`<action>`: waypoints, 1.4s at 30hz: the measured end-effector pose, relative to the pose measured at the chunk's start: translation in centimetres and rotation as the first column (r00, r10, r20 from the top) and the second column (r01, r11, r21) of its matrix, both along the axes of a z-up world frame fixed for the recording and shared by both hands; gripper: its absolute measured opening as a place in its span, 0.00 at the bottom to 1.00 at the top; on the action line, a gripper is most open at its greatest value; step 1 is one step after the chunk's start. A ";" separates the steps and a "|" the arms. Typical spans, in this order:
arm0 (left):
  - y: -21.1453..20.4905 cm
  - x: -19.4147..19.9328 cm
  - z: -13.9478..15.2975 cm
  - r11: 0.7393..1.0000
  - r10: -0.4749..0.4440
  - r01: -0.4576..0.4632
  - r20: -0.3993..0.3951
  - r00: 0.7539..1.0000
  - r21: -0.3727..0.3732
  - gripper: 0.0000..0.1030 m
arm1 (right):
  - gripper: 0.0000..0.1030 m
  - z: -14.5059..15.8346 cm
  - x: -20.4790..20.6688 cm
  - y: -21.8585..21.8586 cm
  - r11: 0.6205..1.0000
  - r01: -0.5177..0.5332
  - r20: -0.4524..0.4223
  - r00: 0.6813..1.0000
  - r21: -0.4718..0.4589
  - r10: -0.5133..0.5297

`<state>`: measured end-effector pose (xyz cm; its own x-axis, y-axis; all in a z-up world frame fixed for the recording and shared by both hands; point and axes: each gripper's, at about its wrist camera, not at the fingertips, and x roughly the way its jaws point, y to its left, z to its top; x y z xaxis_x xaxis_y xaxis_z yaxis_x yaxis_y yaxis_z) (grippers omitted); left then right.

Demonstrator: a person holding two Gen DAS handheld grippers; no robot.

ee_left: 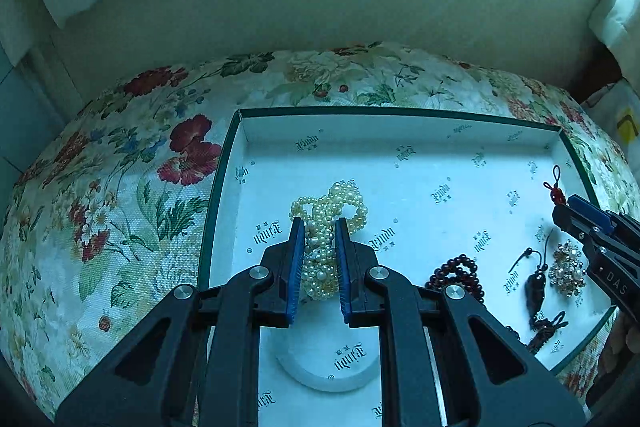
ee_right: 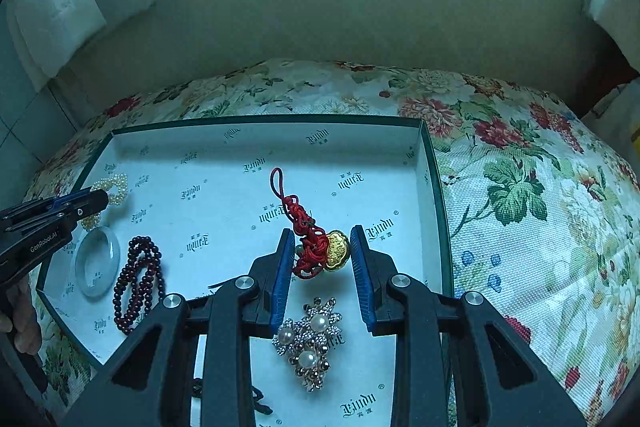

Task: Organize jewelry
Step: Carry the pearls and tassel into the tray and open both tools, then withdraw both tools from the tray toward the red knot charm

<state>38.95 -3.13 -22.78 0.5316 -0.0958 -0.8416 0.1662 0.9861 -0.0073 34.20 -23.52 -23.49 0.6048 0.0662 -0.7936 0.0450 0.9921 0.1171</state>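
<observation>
My left gripper (ee_left: pixel 320 227) is shut on a bunched cream pearl necklace (ee_left: pixel 340 199), whose loops spill past the blue pads over the white box (ee_left: pixel 224 187). Under it lies a pale bangle (ee_left: pixel 328 371). In the right wrist view my right gripper (ee_right: pixel 321 231) is shut on a red knotted charm (ee_right: pixel 308 227) with a gold ornament (ee_right: pixel 336 251), its loop pointing away. Just below the jaws a pearl-and-rhinestone brooch (ee_right: pixel 310 339) lies on the box floor. The left gripper (ee_right: pixel 96 197) also enters from the left edge, beside the pearls (ee_right: pixel 116 185).
The green-rimmed box (ee_right: pixel 434 187) sits on a floral cloth (ee_right: pixel 520 207). Inside it are a dark red bead string (ee_right: pixel 138 279), the bangle (ee_right: pixel 97 263) and a black tasselled pendant (ee_left: pixel 536 287). The box's far half is bare. A beige wall rises behind.
</observation>
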 end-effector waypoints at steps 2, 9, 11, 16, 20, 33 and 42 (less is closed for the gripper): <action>0.1 0.4 -0.5 1.000 0.006 -0.006 -0.020 1.000 -0.002 0.15 | 0.29 -0.3 0.1 -0.2 1.000 0.004 -0.008 1.000 -0.001 -0.004; 0.7 1.0 -1.1 0.999 0.041 -0.040 -0.029 0.999 0.006 0.38 | 0.33 -0.7 0.6 -0.2 1.000 0.005 -0.020 1.000 -0.008 -0.005; 0.8 1.0 -1.2 0.999 0.046 -0.046 -0.033 0.998 0.002 0.46 | 0.48 -0.5 0.6 -0.4 1.000 0.009 -0.017 1.000 0.009 -0.009; 0.9 0.2 -0.6 0.999 0.045 -0.045 -0.024 0.999 -0.005 0.48 | 0.51 0.7 -0.2 -0.4 1.000 0.017 0.010 1.000 0.017 -0.017; 1.2 -1.4 0.8 0.999 0.038 -0.038 0.002 0.999 -0.019 0.48 | 0.51 2.4 -1.7 -0.1 1.000 0.013 0.048 0.999 0.023 -0.014; 2.6 -9.5 3.5 0.999 0.018 -0.017 0.021 1.000 -0.048 0.48 | 0.51 5.1 -9.8 1.1 0.999 -0.020 0.080 0.997 0.042 0.017; 3.1 -14.4 2.7 0.999 0.017 -0.017 -0.014 1.000 -0.052 0.48 | 0.51 2.9 -15.1 1.9 0.998 -0.039 0.007 0.999 0.039 0.039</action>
